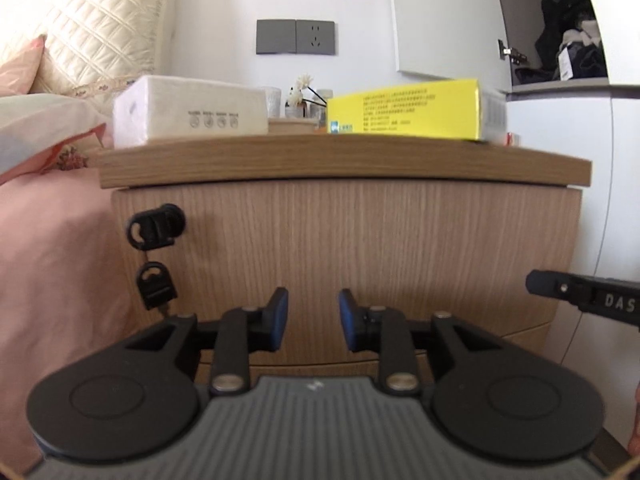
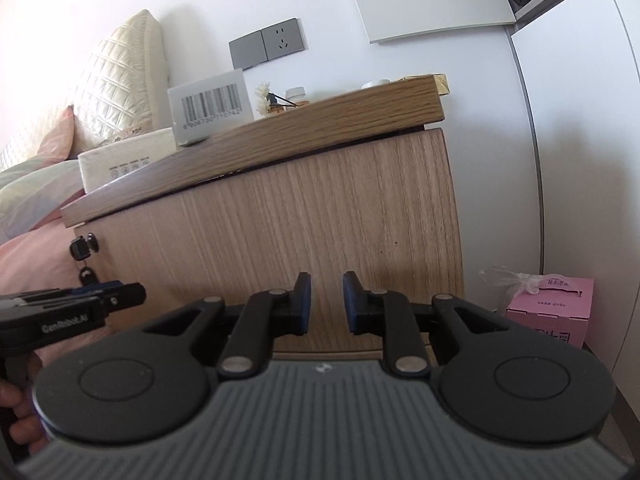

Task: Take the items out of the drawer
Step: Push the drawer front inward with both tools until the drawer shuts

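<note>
We face a wooden nightstand (image 1: 344,248) whose drawer front (image 2: 320,236) is closed, so the items inside are hidden from us. A bed (image 1: 48,264) with pink bedding lies along its left side. On the surface (image 1: 344,158), a white tissue pack (image 1: 188,110) sits at the front left corner and a yellow box (image 1: 408,110) with small unreadable print at the front right. The right wrist view shows that box's end with a barcode (image 2: 210,104); its digits are too blurred for us to read. A grey wall socket (image 1: 295,37) is mounted above the back edge. Only the right wrist view shows a pink carton (image 2: 550,310) on the floor right of the nightstand. Only the left wrist view shows clearly the black key (image 1: 154,226) in the drawer's upper left lock, a second key (image 1: 155,286) dangling below.

Our left tool (image 1: 313,320) hovers before the drawer, jaws narrowly apart and empty; its side reads "GenRobot.AI" in the right view. The right tool (image 2: 326,302) is likewise slightly parted, holding nothing; we read "DAS" on it.
</note>
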A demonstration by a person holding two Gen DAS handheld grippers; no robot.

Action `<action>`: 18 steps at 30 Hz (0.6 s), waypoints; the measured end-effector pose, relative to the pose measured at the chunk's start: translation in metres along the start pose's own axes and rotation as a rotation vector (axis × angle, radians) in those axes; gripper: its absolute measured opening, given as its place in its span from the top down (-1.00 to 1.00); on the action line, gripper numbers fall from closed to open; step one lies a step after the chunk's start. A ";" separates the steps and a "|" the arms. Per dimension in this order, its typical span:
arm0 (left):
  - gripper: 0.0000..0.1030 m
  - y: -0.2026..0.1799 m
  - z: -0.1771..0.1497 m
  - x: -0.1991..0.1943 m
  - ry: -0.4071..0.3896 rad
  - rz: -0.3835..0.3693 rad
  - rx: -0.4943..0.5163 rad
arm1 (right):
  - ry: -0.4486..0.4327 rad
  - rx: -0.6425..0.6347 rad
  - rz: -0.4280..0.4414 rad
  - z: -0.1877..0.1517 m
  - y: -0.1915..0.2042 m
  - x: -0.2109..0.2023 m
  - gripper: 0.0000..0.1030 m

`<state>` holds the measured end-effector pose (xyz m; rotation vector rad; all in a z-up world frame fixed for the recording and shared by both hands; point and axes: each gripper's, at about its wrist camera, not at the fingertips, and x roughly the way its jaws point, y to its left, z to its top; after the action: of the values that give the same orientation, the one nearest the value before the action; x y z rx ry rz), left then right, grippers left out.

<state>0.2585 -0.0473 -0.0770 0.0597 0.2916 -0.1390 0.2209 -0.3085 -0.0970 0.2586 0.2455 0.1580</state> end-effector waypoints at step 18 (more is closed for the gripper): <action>0.42 0.013 -0.022 -0.071 -0.042 0.077 -0.044 | -0.030 -0.091 -0.024 -0.022 0.023 -0.056 0.60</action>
<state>0.1866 -0.0238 -0.0768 0.0238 0.2497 -0.0577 0.1584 -0.2917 -0.0995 0.1677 0.2113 0.1413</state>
